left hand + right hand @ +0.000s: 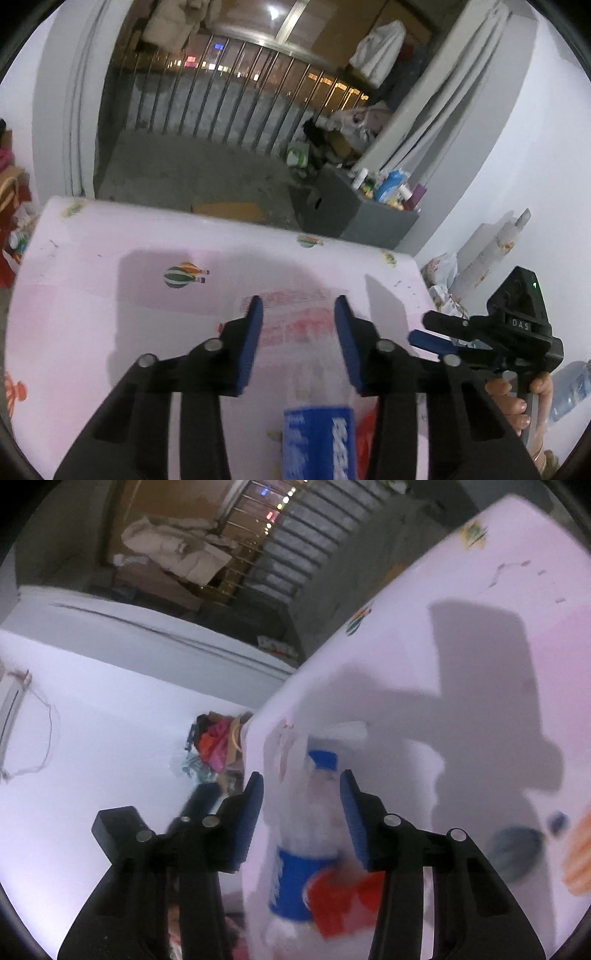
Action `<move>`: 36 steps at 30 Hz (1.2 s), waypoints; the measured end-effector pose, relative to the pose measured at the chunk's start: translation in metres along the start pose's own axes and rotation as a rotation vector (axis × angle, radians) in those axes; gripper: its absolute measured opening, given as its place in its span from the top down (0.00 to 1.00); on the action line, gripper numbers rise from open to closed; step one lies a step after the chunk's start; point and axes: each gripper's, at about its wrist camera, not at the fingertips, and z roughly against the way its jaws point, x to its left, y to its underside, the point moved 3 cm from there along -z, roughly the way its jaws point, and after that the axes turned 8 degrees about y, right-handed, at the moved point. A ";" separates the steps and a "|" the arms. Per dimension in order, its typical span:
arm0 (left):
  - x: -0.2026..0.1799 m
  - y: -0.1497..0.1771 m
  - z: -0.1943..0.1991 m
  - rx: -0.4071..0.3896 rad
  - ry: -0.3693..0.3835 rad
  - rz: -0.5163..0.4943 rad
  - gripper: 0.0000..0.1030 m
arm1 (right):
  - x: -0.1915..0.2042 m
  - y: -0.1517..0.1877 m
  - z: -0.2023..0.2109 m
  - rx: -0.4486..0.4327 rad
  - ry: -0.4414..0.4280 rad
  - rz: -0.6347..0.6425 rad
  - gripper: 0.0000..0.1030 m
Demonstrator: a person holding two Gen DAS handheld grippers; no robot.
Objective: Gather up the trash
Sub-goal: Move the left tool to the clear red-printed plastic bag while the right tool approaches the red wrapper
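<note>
A clear plastic bottle [314, 812] with a blue cap and blue label lies on the pink tablecloth [461, 590], with a red plastic bag [343, 897] against it. In the right wrist view it shows blurred between the blue pads of my right gripper [302, 808], which stands open around it, with a gap at the left pad. My left gripper [298, 332] is open too; the bottle's label [317, 443] lies low between its arms. A hand [517, 402] holds the right gripper [430, 341] just to the right.
A dark round object [517, 849] and something orange [580, 860] lie on the table to the right. Past the table's far edge stand a grey box [351, 218] full of bottles, bags on the floor [443, 273], and a railing [240, 103].
</note>
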 end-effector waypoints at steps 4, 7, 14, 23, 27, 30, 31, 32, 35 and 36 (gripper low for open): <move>0.009 -0.003 -0.037 0.082 -0.033 0.007 0.76 | 0.005 -0.012 -0.031 0.052 0.000 -0.017 0.60; 0.012 0.003 -0.056 0.136 -0.041 0.019 0.78 | 0.008 -0.014 -0.042 0.081 -0.012 -0.018 0.66; 0.007 0.015 -0.068 0.180 -0.014 0.017 0.90 | 0.016 -0.008 -0.053 0.143 -0.039 0.016 0.94; -0.020 0.010 -0.046 0.155 0.042 -0.029 0.92 | 0.024 -0.008 -0.020 0.159 -0.180 0.000 0.97; -0.046 0.003 -0.019 0.115 0.065 -0.077 0.92 | 0.036 -0.002 0.012 0.141 -0.258 0.013 0.97; -0.070 0.003 0.002 0.095 0.110 -0.113 0.92 | 0.041 0.006 0.038 0.125 -0.299 0.025 0.97; -0.082 0.007 0.013 0.093 0.133 -0.133 0.92 | 0.040 0.012 0.052 0.119 -0.314 0.026 0.97; -0.092 0.010 0.019 0.091 0.151 -0.151 0.92 | 0.038 0.016 0.059 0.117 -0.328 0.024 0.97; -0.118 0.024 0.034 0.094 0.207 -0.193 0.92 | 0.029 0.031 0.087 0.102 -0.363 0.009 0.98; -0.127 0.032 0.037 0.100 0.229 -0.200 0.92 | 0.022 0.037 0.097 0.095 -0.369 -0.001 0.98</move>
